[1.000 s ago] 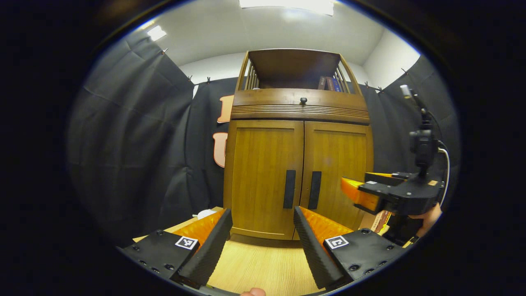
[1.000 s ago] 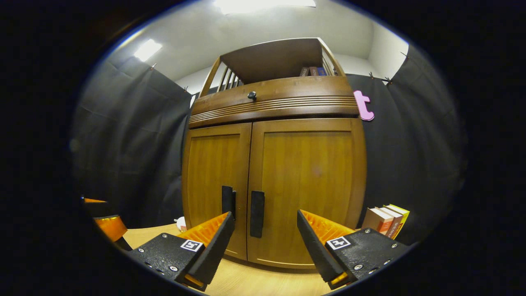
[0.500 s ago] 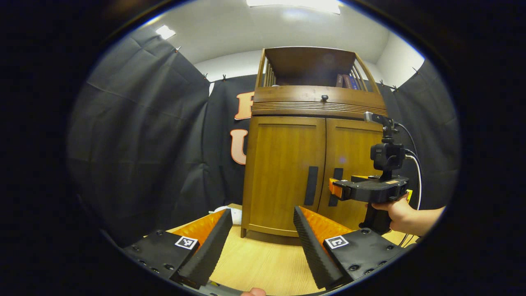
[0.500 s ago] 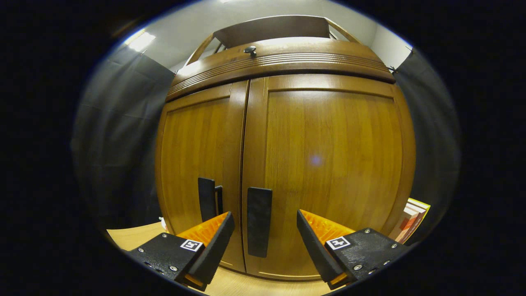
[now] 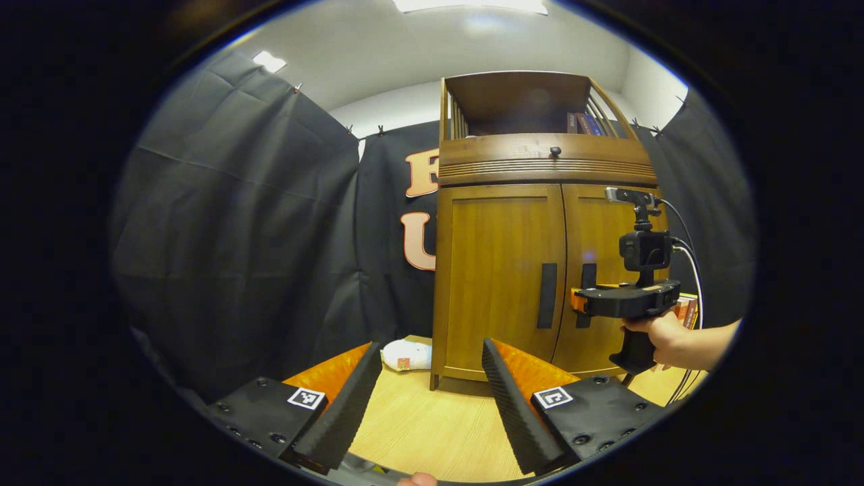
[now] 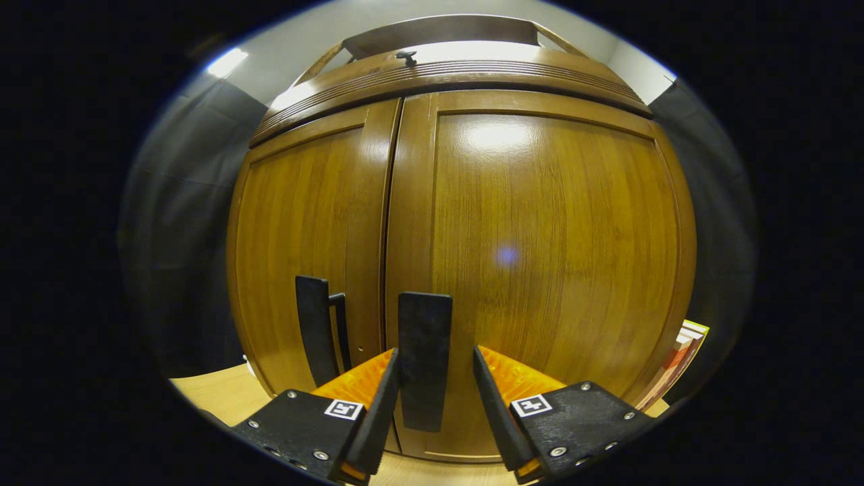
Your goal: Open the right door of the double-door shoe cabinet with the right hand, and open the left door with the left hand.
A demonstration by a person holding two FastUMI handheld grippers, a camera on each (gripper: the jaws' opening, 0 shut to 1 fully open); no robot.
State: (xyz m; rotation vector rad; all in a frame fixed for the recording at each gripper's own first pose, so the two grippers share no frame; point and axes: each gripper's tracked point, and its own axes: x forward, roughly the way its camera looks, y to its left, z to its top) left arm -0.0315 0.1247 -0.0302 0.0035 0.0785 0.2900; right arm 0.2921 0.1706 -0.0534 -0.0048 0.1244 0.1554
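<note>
Wood-grain counter (image 5: 432, 432) carries a brown shoe cabinet (image 5: 540, 169) in a booth hung with black cloth under a white ceiling. Its 2 doors are closed, each with 1 dark vertical handle. Left tool (image 5: 428, 398) hovers spread wide, well back from the left door (image 5: 496, 270). Right tool (image 6: 432, 405) straddles the right door's handle (image 6: 424, 358), left finger touching, the other apart. 1 white bundle (image 5: 405, 354) lies beside the cabinet.

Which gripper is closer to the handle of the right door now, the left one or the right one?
Right. The right gripper has its fingers on either side of the right door handle, not closed on it. The left gripper is far back, well short of the shoe cabinet.
</note>
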